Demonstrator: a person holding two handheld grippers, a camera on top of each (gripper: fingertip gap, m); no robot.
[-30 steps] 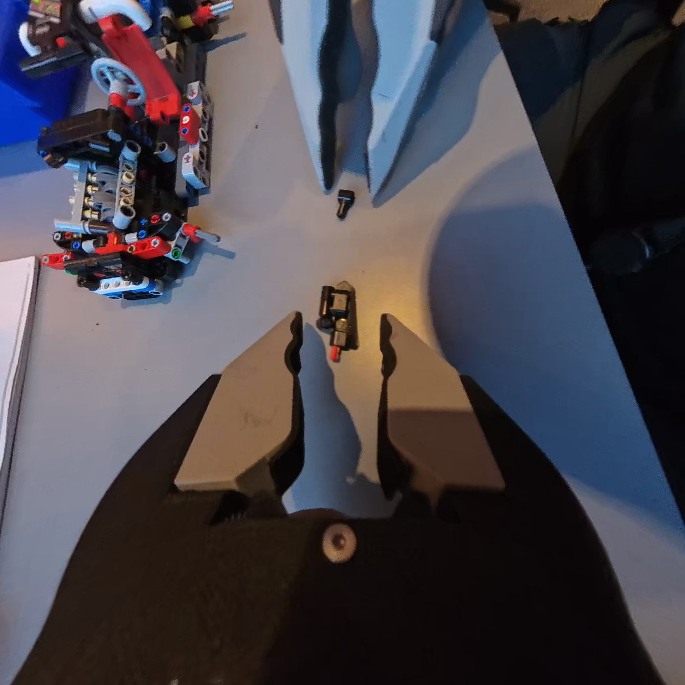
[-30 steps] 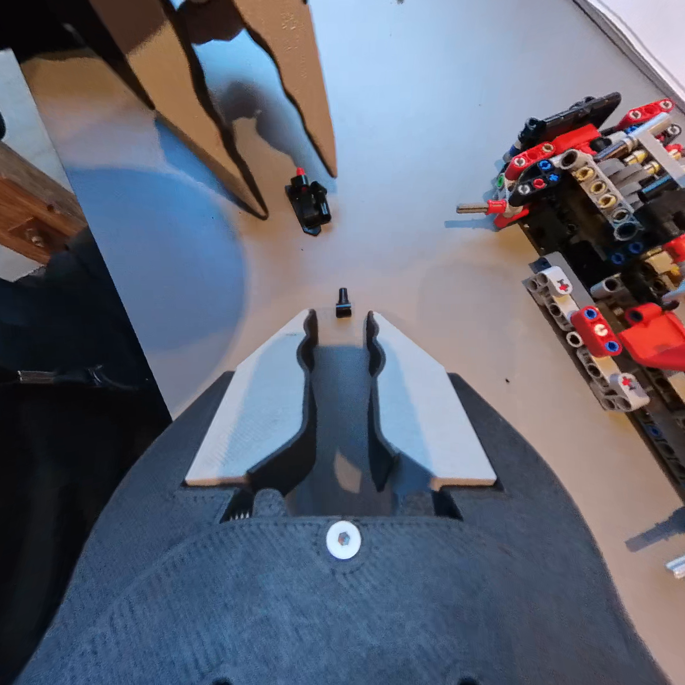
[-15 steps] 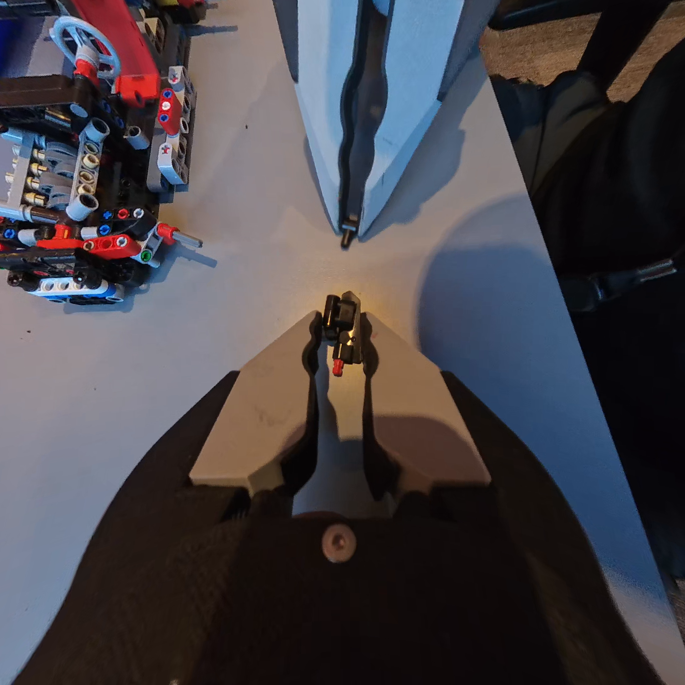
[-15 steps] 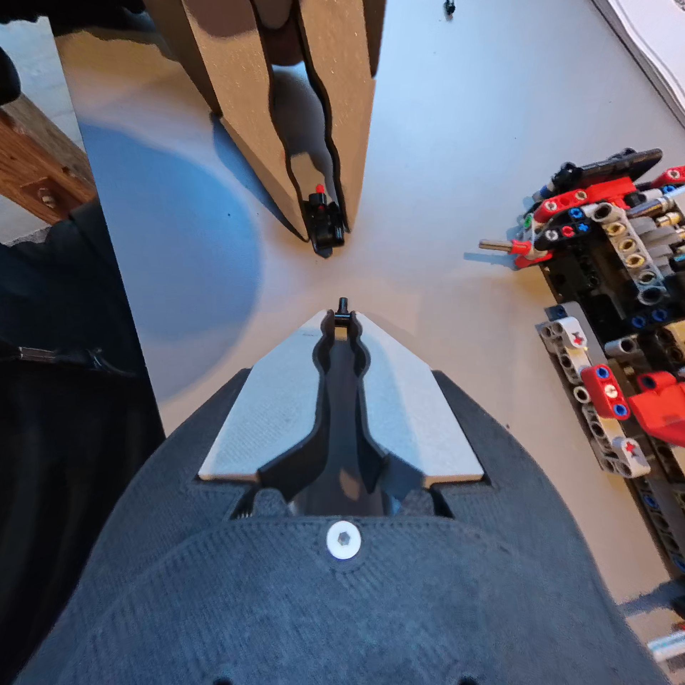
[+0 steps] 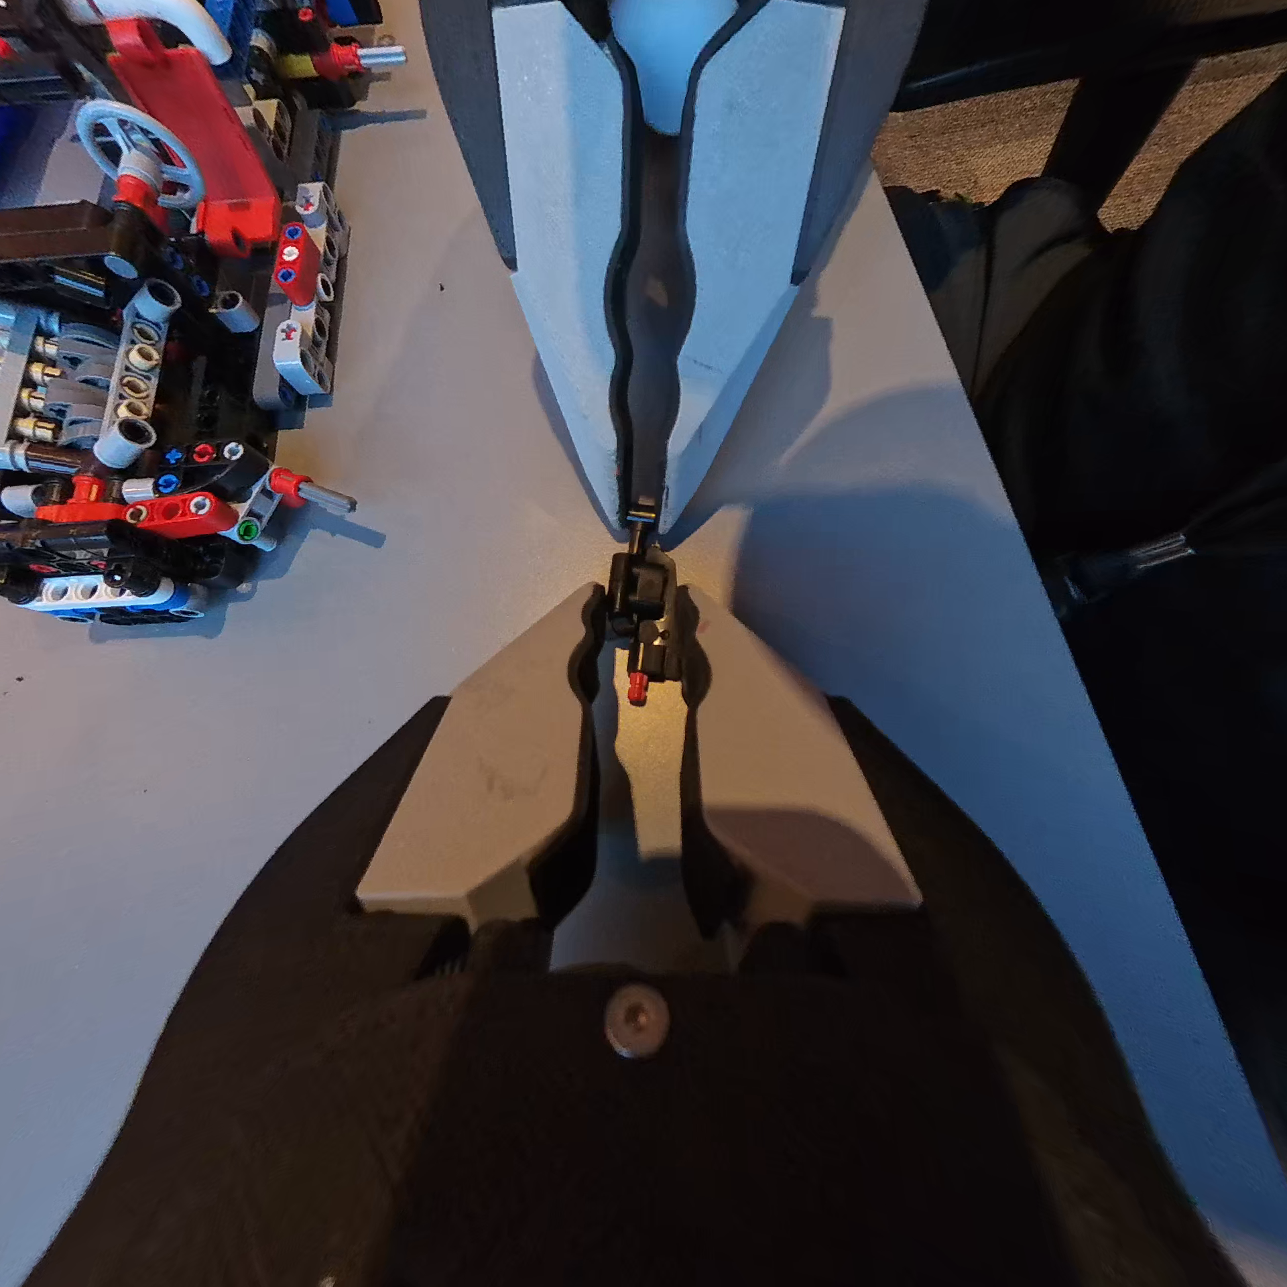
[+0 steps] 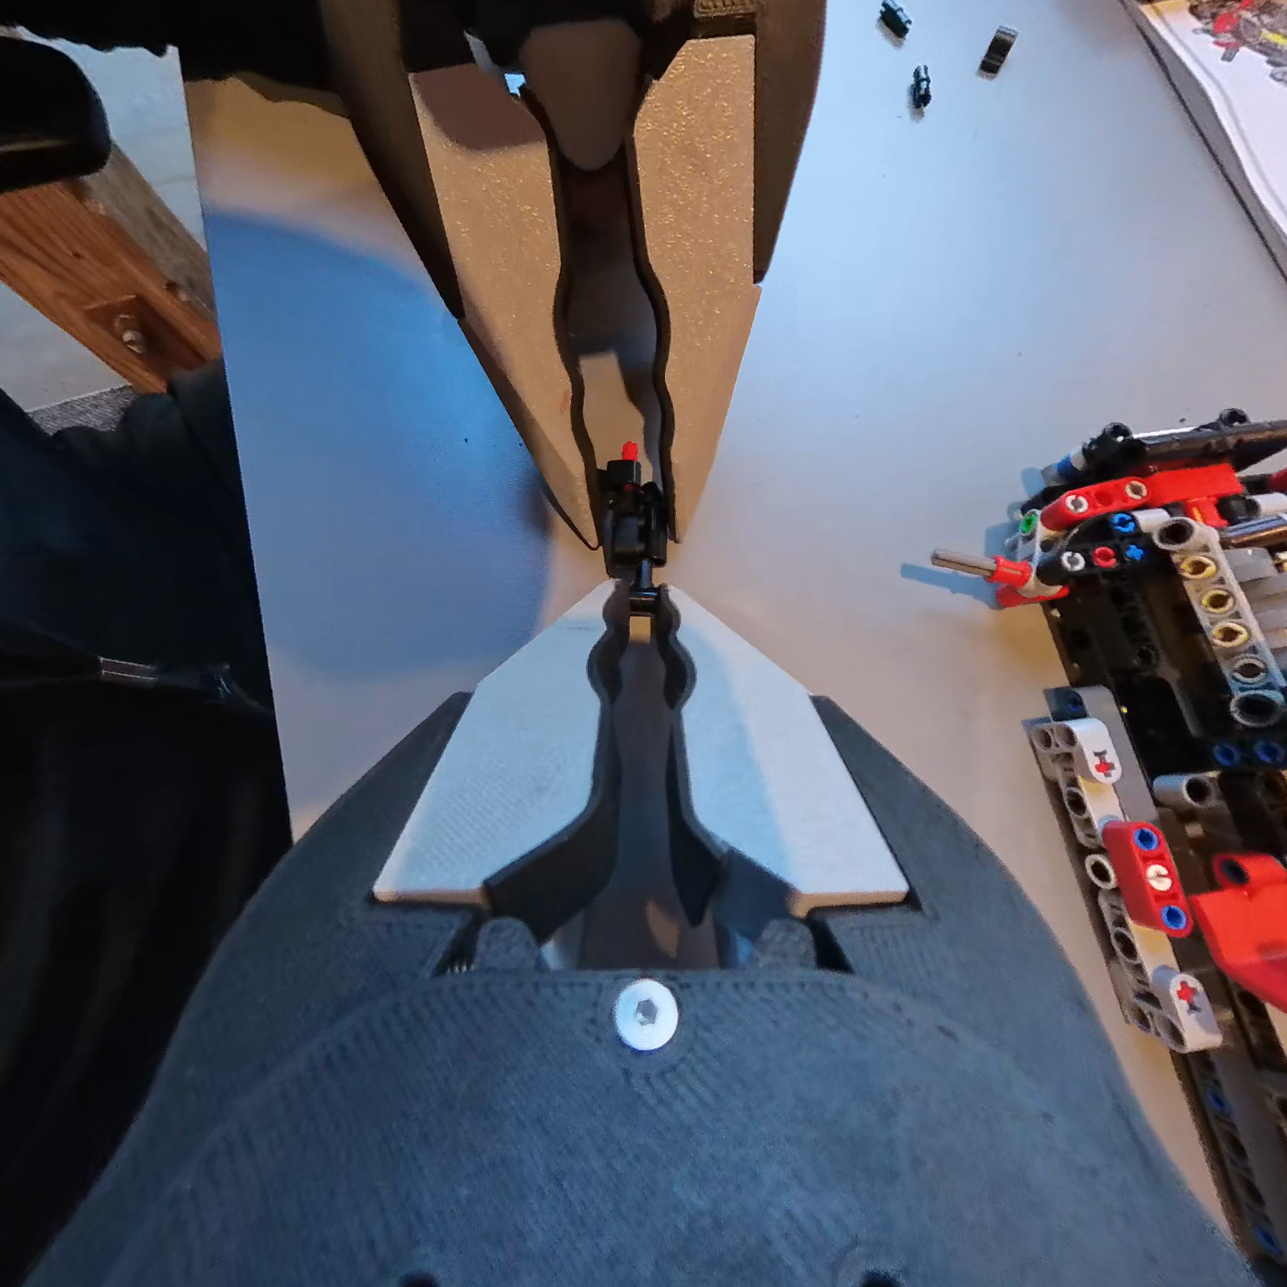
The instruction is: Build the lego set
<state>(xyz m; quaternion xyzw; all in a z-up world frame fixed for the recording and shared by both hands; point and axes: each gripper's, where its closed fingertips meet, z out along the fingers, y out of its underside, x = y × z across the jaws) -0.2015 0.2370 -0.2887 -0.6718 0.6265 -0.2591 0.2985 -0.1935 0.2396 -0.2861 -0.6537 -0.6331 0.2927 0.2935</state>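
Observation:
My left gripper [image 5: 639,606] is shut on a small black lego sub-assembly [image 5: 644,588] with a red pin end [image 5: 636,689] pointing back between my fingers. My right gripper [image 6: 639,599] is shut on a short black pin [image 6: 642,581]. The two grippers meet tip to tip, and the pin's free end touches or sits in the sub-assembly [image 6: 627,515]. The right gripper [image 5: 639,512] and its pin [image 5: 635,540] show at the top of the left wrist view. The left gripper [image 6: 632,542] shows at the top of the right wrist view.
The large part-built lego model [image 5: 139,383] stands on the grey table [image 5: 418,696], left of the grippers, and shows in the right wrist view [image 6: 1184,661]. Loose black pieces [image 6: 919,83] and an instruction booklet [image 6: 1239,104] lie beyond. The table edge and a person's dark clothing [image 5: 1149,418] are close. My left and right fingertips are right by each other.
Both grippers have closed, the left on the black sub-assembly and the right on the black pin. They have moved together until the pin meets the sub-assembly.

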